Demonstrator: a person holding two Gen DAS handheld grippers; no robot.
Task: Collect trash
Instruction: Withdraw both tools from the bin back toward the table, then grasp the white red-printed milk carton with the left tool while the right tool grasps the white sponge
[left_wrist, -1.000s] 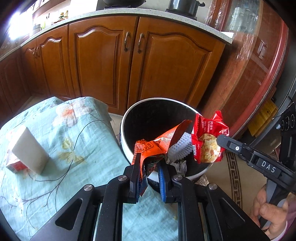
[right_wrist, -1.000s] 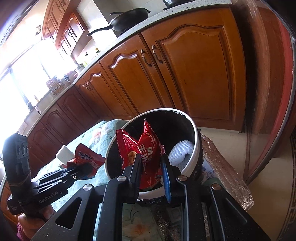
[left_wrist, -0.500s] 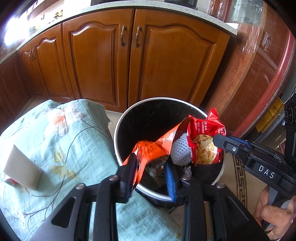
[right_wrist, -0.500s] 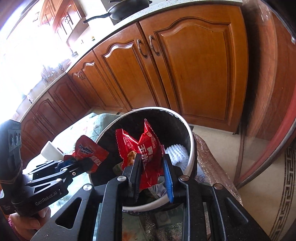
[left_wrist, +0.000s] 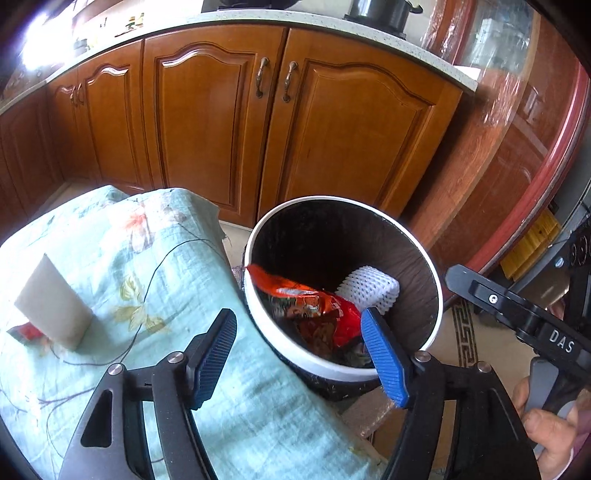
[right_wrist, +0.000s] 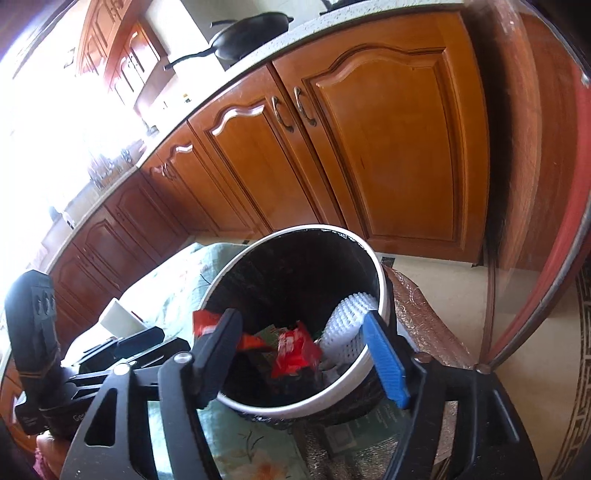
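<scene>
A white-rimmed trash bin with a black liner stands beside the table. An orange snack wrapper and a white foam net lie inside it. In the right wrist view the bin holds a red snack wrapper, the orange wrapper and the foam net. My left gripper is open and empty over the bin's near rim. My right gripper is open and empty above the bin. The right gripper's arm shows at the right of the left wrist view.
A light green floral cloth covers the table left of the bin. A pale box stands on it with a red scrap at its foot. Wooden cabinets stand behind. A glass-edged table lies at right.
Both grippers have opened and let go of their wrappers. The orange and red wrappers have dropped into the bin. Both grippers have drawn back a little from the bin.
</scene>
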